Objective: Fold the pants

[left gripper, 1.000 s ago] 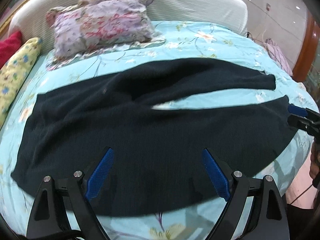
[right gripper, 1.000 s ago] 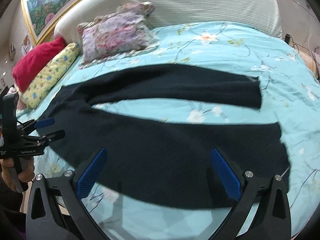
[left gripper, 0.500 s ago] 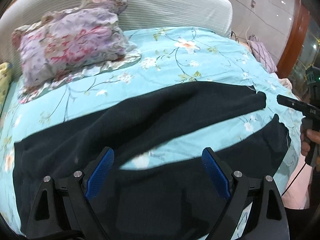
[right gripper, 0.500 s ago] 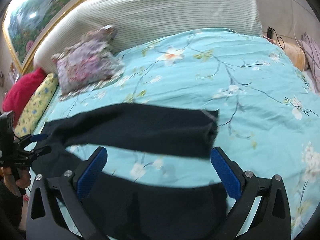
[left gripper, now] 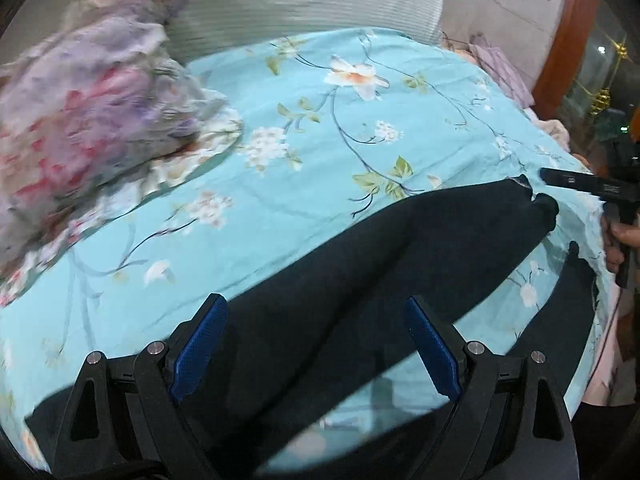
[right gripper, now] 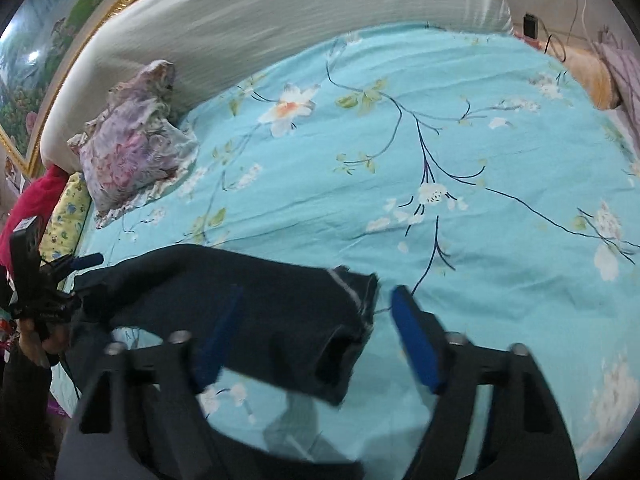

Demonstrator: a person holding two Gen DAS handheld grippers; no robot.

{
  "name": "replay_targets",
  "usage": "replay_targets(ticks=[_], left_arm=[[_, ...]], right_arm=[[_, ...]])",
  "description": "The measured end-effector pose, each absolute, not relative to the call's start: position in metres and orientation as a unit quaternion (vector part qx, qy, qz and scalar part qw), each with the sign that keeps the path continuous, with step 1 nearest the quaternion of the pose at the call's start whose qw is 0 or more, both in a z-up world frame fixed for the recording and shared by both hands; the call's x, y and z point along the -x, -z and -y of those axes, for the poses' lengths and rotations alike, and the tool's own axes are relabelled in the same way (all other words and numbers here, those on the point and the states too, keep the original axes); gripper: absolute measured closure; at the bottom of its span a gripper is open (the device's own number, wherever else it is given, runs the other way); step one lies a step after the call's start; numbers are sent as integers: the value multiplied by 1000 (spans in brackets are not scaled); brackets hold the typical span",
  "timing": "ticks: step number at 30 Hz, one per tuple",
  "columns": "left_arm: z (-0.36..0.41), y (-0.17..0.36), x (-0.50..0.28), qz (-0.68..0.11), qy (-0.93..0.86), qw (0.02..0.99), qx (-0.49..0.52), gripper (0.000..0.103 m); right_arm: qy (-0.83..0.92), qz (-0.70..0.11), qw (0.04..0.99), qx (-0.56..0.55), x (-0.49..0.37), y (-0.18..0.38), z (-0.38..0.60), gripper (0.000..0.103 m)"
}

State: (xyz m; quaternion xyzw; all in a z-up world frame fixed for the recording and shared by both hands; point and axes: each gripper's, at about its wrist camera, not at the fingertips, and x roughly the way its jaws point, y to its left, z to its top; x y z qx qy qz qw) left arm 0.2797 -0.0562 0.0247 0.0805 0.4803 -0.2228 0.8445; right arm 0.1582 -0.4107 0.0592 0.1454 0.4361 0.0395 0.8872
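Black pants (left gripper: 360, 280) lie spread flat on the turquoise floral bedspread (left gripper: 320, 128). My left gripper (left gripper: 316, 348) is open and empty, low over the upper part of the far leg. My right gripper (right gripper: 316, 340) is open, its blue pads (right gripper: 416, 344) on either side of the far leg's cuff (right gripper: 352, 300), not closed on it. In the left wrist view the right gripper (left gripper: 576, 182) shows at the far right beside the cuff (left gripper: 536, 204). In the right wrist view the left gripper (right gripper: 60, 276) shows at the far left.
A floral pillow (left gripper: 88, 120) lies at the left near the white ribbed headboard (right gripper: 260, 32). A yellow bolster (right gripper: 68, 216) and a red cushion (right gripper: 36, 204) lie at the left edge. The bed's right edge drops off near a wooden frame (left gripper: 568, 48).
Both grippers moved forward and lower over the far leg. The right gripper came down around the far leg's cuff. Both stayed open.
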Motion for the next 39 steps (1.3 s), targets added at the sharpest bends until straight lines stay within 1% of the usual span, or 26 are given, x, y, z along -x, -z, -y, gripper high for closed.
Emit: replay_targets(ticks=[1, 6, 8, 10, 11, 12, 13, 14, 15, 16, 17, 18, 19, 22, 27, 32, 39], left_arm=[[59, -22, -285, -484, 233, 839, -84, 12], [75, -3, -314, -508, 271, 809, -116, 12], [82, 5, -325, -517, 280, 798, -127, 12], [86, 14, -334, -531, 288, 786, -130, 12], [89, 20, -340, -539, 282, 783, -131, 13], [90, 25, -343, -548, 284, 776, -130, 15], [93, 30, -346, -558, 288, 768, -128, 23], [96, 35, -346, -566, 292, 760, -129, 28], [98, 36, -345, -569, 296, 757, -128, 38], [100, 36, -342, -566, 305, 755, -126, 56], [102, 33, -337, -562, 318, 754, -123, 66], [103, 31, -333, -559, 321, 754, -123, 81], [105, 27, -328, -555, 320, 758, -124, 86], [105, 16, -314, -538, 312, 772, -129, 90], [100, -5, -286, -518, 303, 793, -105, 91], [95, -22, -238, -504, 306, 804, -78, 92], [100, -31, -191, -498, 311, 807, -58, 92]], right_arm=[[-38, -444, 883, -146, -165, -54, 415, 34], [-36, -480, 866, -134, -184, -32, 422, 44], [-42, -484, 864, -133, -187, -28, 423, 45], [-46, -486, 863, -132, -190, -26, 423, 50], [-51, -485, 862, -135, -191, -26, 425, 57], [-56, -484, 862, -140, -192, -26, 425, 71], [-66, -484, 860, -149, -193, -25, 427, 80], [-69, -485, 859, -152, -194, -25, 427, 91], [-77, -483, 859, -152, -193, -26, 426, 93], [-81, -481, 860, -149, -192, -28, 425, 93], [-86, -478, 862, -145, -190, -30, 425, 95], [-90, -476, 863, -143, -189, -32, 424, 95], [-97, -467, 868, -135, -186, -36, 422, 95], [-103, -449, 880, -118, -181, -49, 418, 96], [-118, -420, 896, -76, -174, -69, 410, 96], [-137, -395, 907, -43, -168, -87, 405, 96], [-187, -346, 919, -6, -118, -98, 398, 96]])
